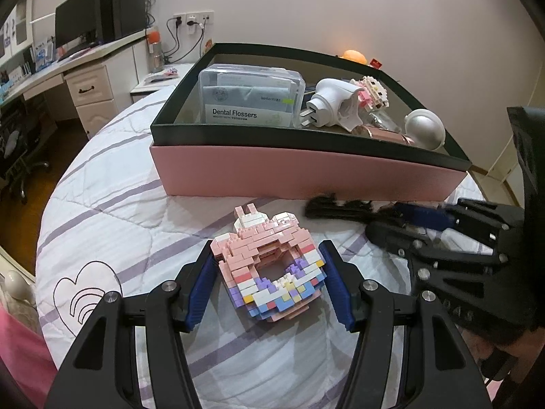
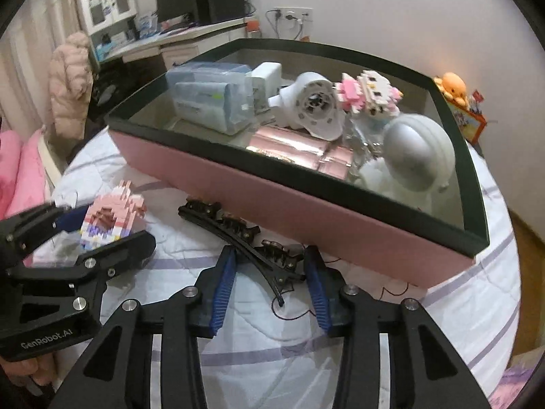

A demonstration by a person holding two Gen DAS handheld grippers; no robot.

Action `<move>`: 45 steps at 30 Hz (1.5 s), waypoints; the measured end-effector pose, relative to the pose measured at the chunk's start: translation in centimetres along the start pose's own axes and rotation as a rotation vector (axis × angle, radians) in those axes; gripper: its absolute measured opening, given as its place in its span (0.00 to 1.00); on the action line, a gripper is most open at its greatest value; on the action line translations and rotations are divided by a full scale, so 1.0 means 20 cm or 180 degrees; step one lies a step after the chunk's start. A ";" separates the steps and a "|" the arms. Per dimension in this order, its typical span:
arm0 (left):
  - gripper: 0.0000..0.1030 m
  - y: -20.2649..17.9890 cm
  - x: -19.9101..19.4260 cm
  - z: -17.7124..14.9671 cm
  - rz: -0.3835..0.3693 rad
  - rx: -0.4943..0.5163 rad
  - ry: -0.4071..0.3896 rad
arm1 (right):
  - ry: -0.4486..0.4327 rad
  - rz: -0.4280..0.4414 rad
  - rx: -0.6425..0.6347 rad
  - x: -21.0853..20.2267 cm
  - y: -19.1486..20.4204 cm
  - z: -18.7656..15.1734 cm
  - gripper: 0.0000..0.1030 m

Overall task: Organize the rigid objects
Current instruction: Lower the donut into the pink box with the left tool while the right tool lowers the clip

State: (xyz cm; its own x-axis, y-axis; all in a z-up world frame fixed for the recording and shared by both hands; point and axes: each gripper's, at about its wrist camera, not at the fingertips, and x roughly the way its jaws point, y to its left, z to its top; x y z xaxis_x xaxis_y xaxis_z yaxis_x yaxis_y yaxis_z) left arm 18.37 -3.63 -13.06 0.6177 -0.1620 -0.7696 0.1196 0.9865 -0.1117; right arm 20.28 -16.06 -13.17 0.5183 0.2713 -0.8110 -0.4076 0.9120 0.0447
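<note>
A pink and pastel brick-built model (image 1: 269, 266) lies on the quilt between the blue pads of my left gripper (image 1: 269, 272); the pads sit close to its sides, and contact is unclear. It also shows in the right wrist view (image 2: 112, 218). A black hair clip (image 2: 245, 242) lies on the quilt in front of the box, its near end between the open fingers of my right gripper (image 2: 270, 279). The clip (image 1: 340, 208) and right gripper (image 1: 402, 218) also appear in the left wrist view. A pink box with a dark rim (image 1: 306, 177) holds several items.
In the box are a dental flossers case (image 1: 250, 95), a white plug adapter (image 1: 332, 102), a pink-white brick figure (image 2: 371, 95), a silver ball (image 2: 419, 153) and pink packets (image 2: 289, 143). A desk with a monitor (image 1: 78, 24) stands at the back left. An orange toy (image 2: 451, 85) sits behind the box.
</note>
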 end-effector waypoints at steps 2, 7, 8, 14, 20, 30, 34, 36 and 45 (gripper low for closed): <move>0.59 0.00 -0.01 0.00 -0.0003 0.0003 -0.0015 | -0.0004 0.0046 -0.0053 -0.02 0.03 -0.01 0.29; 0.59 -0.01 -0.05 0.01 0.0007 0.0024 -0.0070 | -0.0136 0.0034 -0.0038 -0.11 0.09 -0.05 0.25; 0.59 -0.02 -0.06 0.01 0.0011 0.0028 -0.0082 | -0.0171 0.0031 -0.0016 -0.14 0.10 -0.05 0.25; 0.59 -0.01 -0.12 0.02 0.0015 0.0048 -0.0149 | -0.0323 0.0056 0.0049 -0.28 0.10 -0.07 0.25; 0.59 -0.03 -0.20 0.04 0.0004 0.0091 -0.0231 | -0.0505 0.0102 0.0123 -0.40 0.07 -0.10 0.25; 0.59 -0.09 -0.38 0.27 -0.0001 0.0243 -0.0587 | -0.0875 0.0004 0.0159 -0.61 0.02 0.06 0.25; 0.59 -0.10 -0.39 0.42 0.0028 0.0267 -0.0694 | -0.0992 -0.0061 0.0199 -0.66 -0.05 0.17 0.25; 0.59 -0.10 -0.37 0.51 0.0041 0.0270 -0.0726 | -0.1013 -0.0112 0.0232 -0.66 -0.11 0.25 0.25; 0.59 -0.14 -0.14 0.79 0.0012 0.0329 -0.0611 | -0.0788 -0.0295 0.0497 -0.43 -0.39 0.48 0.25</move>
State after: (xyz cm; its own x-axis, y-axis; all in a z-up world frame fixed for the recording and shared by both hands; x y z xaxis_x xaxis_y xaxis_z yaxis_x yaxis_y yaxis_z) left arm 28.58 -6.36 -0.71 0.7539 -0.1695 -0.6348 0.1900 0.9811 -0.0364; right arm 26.27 -22.52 -0.87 0.7232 0.2340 -0.6498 -0.2396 0.9674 0.0817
